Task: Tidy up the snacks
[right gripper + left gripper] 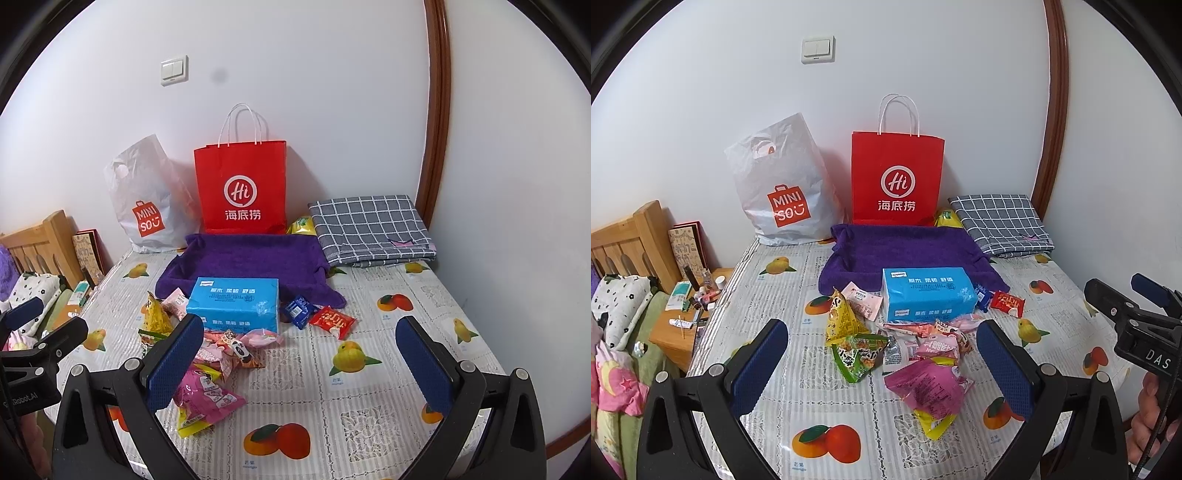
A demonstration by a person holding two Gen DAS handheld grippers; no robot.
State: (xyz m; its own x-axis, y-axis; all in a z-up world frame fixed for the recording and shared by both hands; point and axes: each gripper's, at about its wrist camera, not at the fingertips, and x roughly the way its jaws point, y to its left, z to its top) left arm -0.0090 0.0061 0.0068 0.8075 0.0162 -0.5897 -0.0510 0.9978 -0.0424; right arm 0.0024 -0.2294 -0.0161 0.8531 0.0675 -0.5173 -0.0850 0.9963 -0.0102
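Observation:
Several snack packets lie scattered on the fruit-print tablecloth (827, 417): a yellow triangular packet (841, 319), a green packet (860, 355), a pink packet (925, 386), and a red one (1007, 303) beside a dark blue one (297, 311). A blue tissue pack (929, 293) lies behind them on a purple towel (905, 251). My left gripper (882, 369) is open and empty, hovering over the pile. My right gripper (299, 363) is open and empty, above the cloth to the right of the pile; it also shows at the right edge of the left wrist view (1137, 299).
A red paper bag (897, 177) and a white Miniso plastic bag (783, 188) stand against the wall. A folded grey checked cloth (1001, 225) lies at the back right. A wooden nightstand (687, 325) with small items and a bed are to the left.

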